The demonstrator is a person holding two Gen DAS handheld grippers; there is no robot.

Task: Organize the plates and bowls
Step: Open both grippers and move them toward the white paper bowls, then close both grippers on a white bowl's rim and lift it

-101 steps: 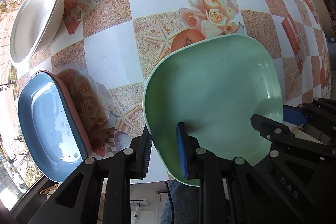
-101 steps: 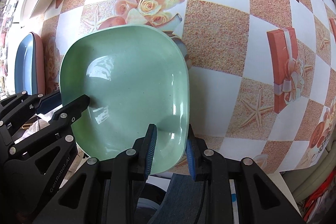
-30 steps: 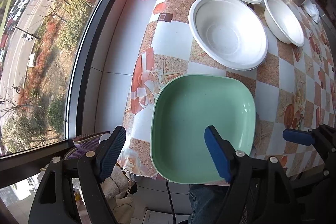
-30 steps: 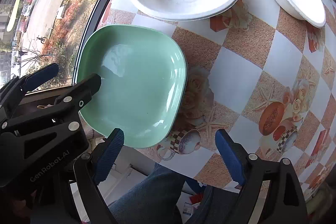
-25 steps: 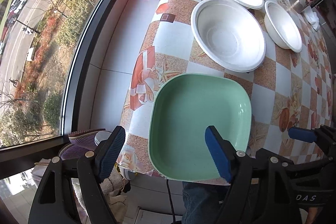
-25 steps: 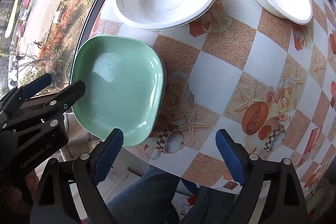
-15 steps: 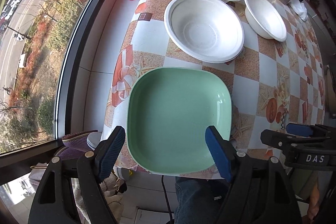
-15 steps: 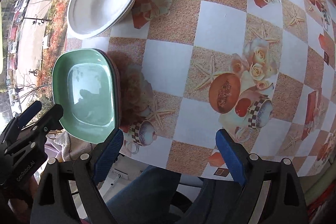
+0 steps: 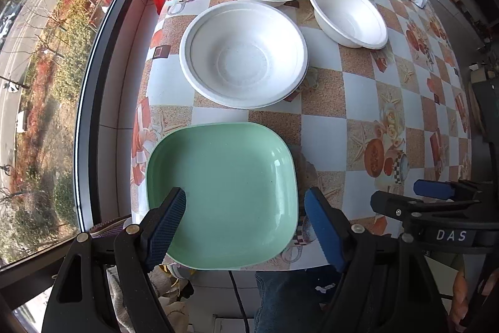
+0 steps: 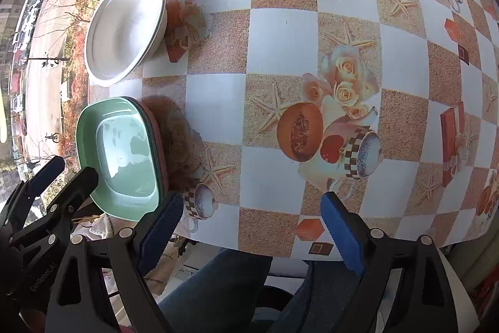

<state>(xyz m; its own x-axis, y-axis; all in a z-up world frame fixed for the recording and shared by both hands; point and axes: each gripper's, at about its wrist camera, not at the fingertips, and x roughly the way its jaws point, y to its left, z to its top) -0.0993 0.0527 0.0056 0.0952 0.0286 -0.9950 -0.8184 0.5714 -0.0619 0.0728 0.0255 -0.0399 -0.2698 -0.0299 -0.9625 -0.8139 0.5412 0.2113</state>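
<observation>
Green plate on the stack, three white bowls behind

Green plate [image 9: 221, 192] lies flat, face up, at the near corner of the tabletop [image 9: 324, 133], topping a stack; darker rims show beneath it. It is roughly square, so no long axis. Three white bowls [image 9: 243, 55] sit upright beyond it. My left claw [image 9: 244, 223] hangs above the plate, jaws apart, empty. My right claw [image 10: 249, 230] is apart too, over bare cloth.

A mint-green plate [image 9: 224, 189] and three white bowls [image 9: 243, 58] sit on a counter [image 9: 324, 102] checked white and sandy-orange with roses, starfish and fruit.
</observation>
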